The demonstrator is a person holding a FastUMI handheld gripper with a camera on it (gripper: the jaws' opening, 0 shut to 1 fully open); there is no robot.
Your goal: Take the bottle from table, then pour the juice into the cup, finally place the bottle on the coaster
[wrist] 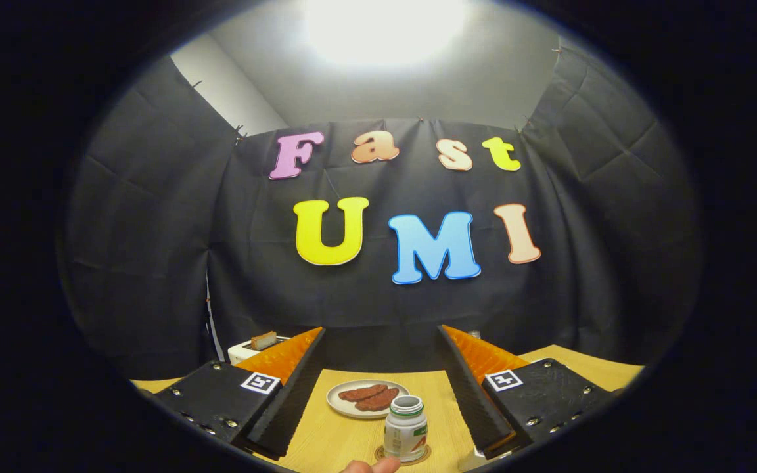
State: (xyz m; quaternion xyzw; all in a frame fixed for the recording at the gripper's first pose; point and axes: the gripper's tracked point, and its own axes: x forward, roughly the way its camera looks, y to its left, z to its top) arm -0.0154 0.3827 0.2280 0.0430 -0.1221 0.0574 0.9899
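Observation:
A small white bottle (pixel 405 428) with a green-rimmed open mouth stands upright on a round brown coaster (pixel 411 456) on the wooden table (pixel 326 440). My gripper (pixel 382 328) is open wide, its fingers spread either side of the bottle and touching nothing. The bottle sits low between the two fingers, nearer their bases than their tips, with clear gaps on both sides. A person's fingertip (pixel 370 466) shows just in front of the coaster.
Beyond the bottle lies a white plate (pixel 342 404) with two brown pieces of food. A white toaster (pixel 247 349) holding a slice of bread stands at the back left. A white thing (pixel 474 461) peeks out beside the right finger's base.

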